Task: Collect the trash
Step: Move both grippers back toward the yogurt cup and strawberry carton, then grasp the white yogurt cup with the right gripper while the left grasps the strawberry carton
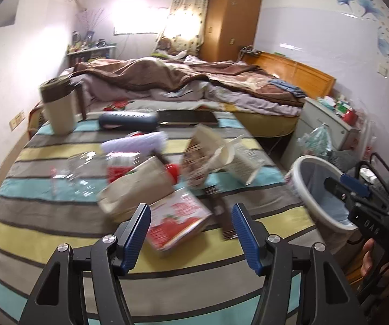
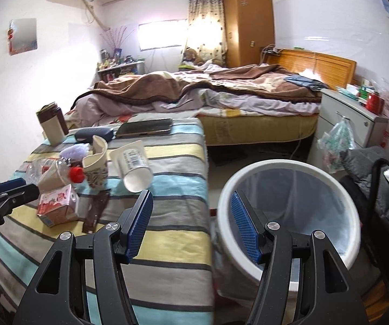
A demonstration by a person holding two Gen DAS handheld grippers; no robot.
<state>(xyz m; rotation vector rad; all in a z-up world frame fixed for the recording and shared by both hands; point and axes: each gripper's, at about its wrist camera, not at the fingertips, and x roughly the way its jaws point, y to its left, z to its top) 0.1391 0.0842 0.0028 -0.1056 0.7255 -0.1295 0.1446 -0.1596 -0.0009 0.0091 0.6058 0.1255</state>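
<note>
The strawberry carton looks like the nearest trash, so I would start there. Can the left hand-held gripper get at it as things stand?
Probably yes. The left hand-held gripper is open and empty, with the strawberry carton lying uncovered just ahead of its fingertips.

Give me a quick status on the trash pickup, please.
Left tongs open over strawberry carton. Right tongs open, empty, beside bin. Nothing blocking.
</note>
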